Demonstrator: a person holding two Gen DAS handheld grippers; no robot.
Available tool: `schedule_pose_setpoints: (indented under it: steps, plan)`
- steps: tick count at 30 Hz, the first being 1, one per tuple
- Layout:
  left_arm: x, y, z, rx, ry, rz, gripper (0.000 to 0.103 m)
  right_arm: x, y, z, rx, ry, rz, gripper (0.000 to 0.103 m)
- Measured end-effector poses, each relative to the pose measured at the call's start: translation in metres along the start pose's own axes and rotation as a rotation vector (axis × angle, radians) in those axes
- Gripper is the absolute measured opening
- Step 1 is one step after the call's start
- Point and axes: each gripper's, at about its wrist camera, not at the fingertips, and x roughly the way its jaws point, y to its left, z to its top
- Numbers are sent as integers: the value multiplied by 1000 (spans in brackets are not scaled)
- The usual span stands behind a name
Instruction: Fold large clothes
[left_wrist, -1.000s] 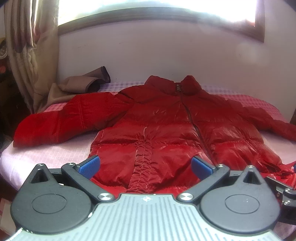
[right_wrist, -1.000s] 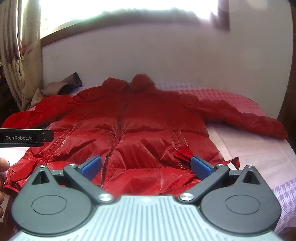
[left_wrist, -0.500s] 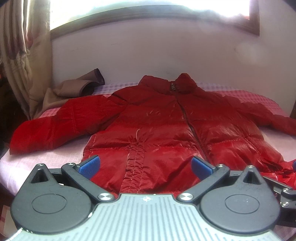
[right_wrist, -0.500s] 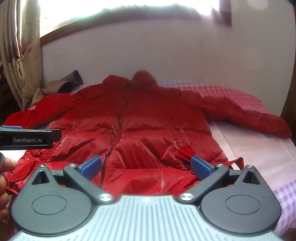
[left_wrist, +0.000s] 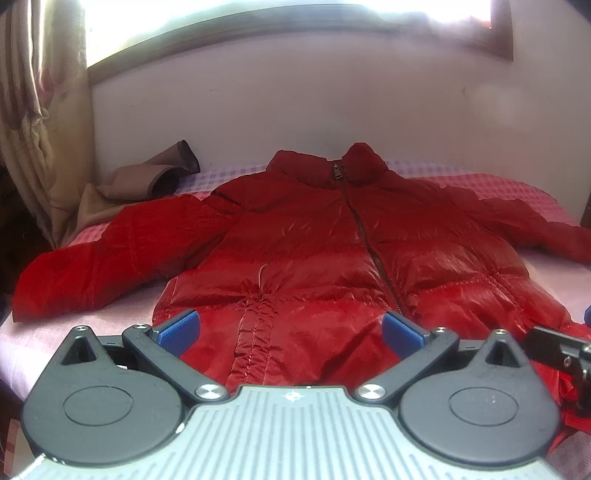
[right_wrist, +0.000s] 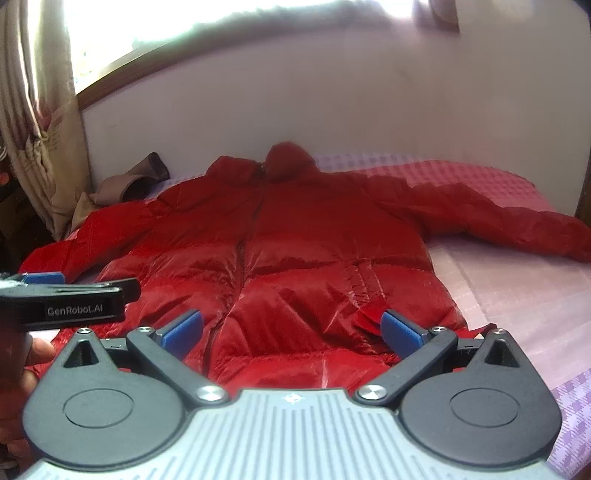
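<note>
A large shiny red puffer jacket (left_wrist: 317, 251) (right_wrist: 295, 258) lies flat and zipped on the bed, collar toward the wall and both sleeves spread out sideways. My left gripper (left_wrist: 290, 328) is open above the hem on the jacket's left half, blue pads wide apart and empty. My right gripper (right_wrist: 291, 330) is open too, over the hem right of the zipper, holding nothing. The left gripper's body (right_wrist: 66, 304) shows from the side at the left of the right wrist view, with a hand (right_wrist: 33, 354) under it.
The bed has a pink and lilac checked sheet (right_wrist: 517, 295). A brown garment (left_wrist: 147, 181) lies bunched by the wall at the back left. A patterned curtain (left_wrist: 40, 110) hangs at the left. A pale wall (left_wrist: 332, 103) and window run behind the bed.
Both grippers have drawn back and lifted a little, so the jacket sits lower and smaller in view. The left gripper body reaches further into the right wrist view. Both stay open.
</note>
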Motion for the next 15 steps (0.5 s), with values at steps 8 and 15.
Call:
schedule_pose_setpoints:
  steps: [8, 15]
  plan:
    - [7, -2, 5, 7, 6, -1, 103, 7, -12, 6, 24, -3, -12, 103]
    - [17, 15, 13, -47, 13, -2, 103, 14, -27, 8, 58, 13, -10, 103]
